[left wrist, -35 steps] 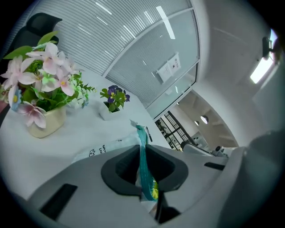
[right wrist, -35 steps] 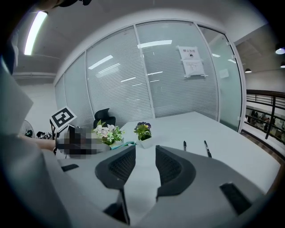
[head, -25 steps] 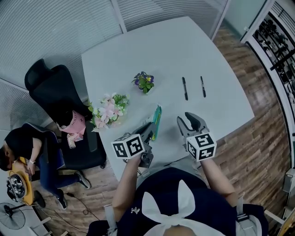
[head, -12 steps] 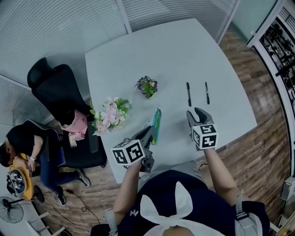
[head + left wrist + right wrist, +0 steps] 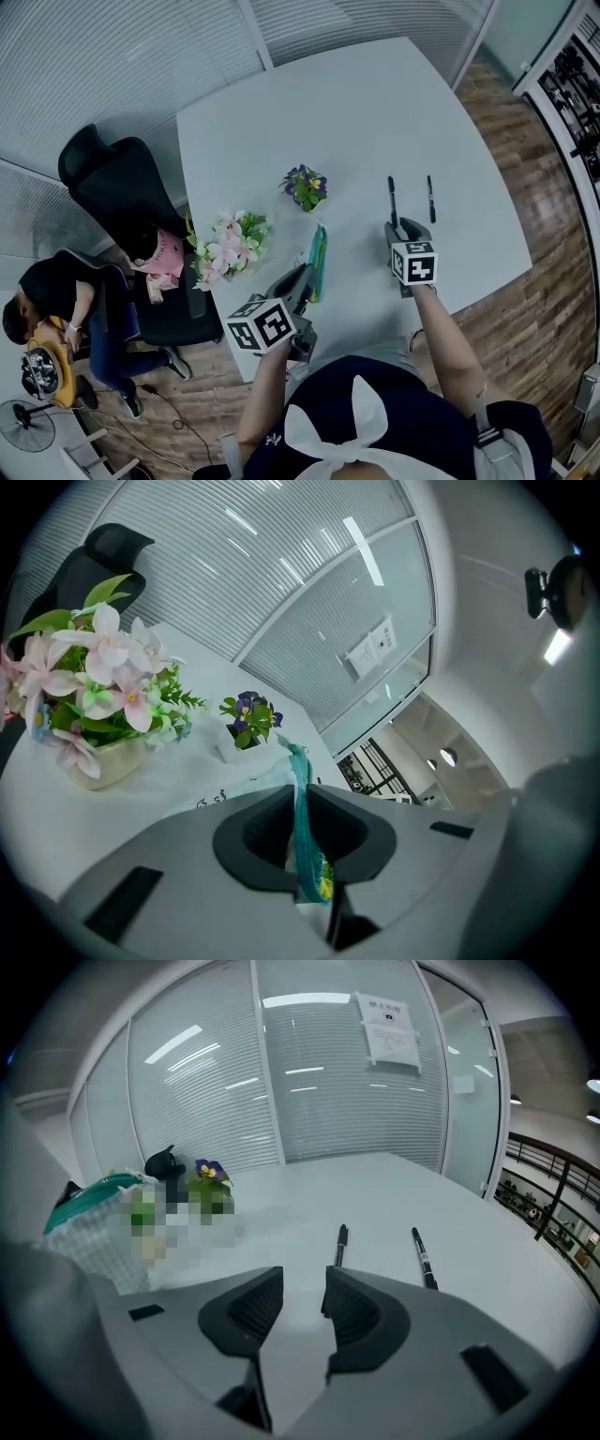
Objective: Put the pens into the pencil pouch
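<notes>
- Left gripper: jaws clamped on the near end of the pouch
- Right gripper: jaws opening, nothing between them; left pen just beyond its tips, right pen farther right

I see a dark navy short-sleeved top with a white bow shape at six o'clock. The grey left gripper and right gripper each carry a black-and-white marker cube.
</notes>
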The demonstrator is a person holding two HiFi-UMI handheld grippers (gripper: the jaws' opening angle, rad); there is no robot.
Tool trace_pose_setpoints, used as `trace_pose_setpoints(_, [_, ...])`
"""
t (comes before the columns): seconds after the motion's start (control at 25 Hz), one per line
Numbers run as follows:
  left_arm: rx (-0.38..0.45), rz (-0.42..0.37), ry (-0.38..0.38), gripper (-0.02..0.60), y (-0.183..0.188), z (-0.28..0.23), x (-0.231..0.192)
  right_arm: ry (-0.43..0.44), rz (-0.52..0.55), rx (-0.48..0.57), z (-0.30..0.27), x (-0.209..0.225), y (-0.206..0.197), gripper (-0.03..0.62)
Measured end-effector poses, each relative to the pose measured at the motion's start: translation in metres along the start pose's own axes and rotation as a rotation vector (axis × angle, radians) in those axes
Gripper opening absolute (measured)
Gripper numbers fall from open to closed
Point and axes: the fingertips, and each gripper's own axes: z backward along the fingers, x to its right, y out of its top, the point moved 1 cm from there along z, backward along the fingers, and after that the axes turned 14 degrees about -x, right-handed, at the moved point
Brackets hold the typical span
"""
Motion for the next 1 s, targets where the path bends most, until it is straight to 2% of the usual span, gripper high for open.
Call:
trace_pose_setpoints(0.32, [0.000,-0.003,0.025,0.055,0.003,0.000,-0.005,-0.048,-0.040,-0.081,-0.038,0.021,-0.013,0.143])
trace_pose_setpoints(0.6, [-0.010,-0.001,0.040,0.055,0.003,-0.001,-0.011,-0.080,-0.025,-0.124,-0.049,0.023,-0.025,0.135])
trace_pose_setpoints(0.88, [-0.011,-0.010,0.035,0.055,0.004,-0.001,-0.010,-0.125,0.000,-0.127,-0.052,0.023,-0.032,0.075])
trace_pose_setpoints(1.0, [-0.010,-0.010,0.037,0.055,0.004,0.000,-0.012,-0.129,-0.001,-0.124,-0.049,0.023,-0.030,0.071])
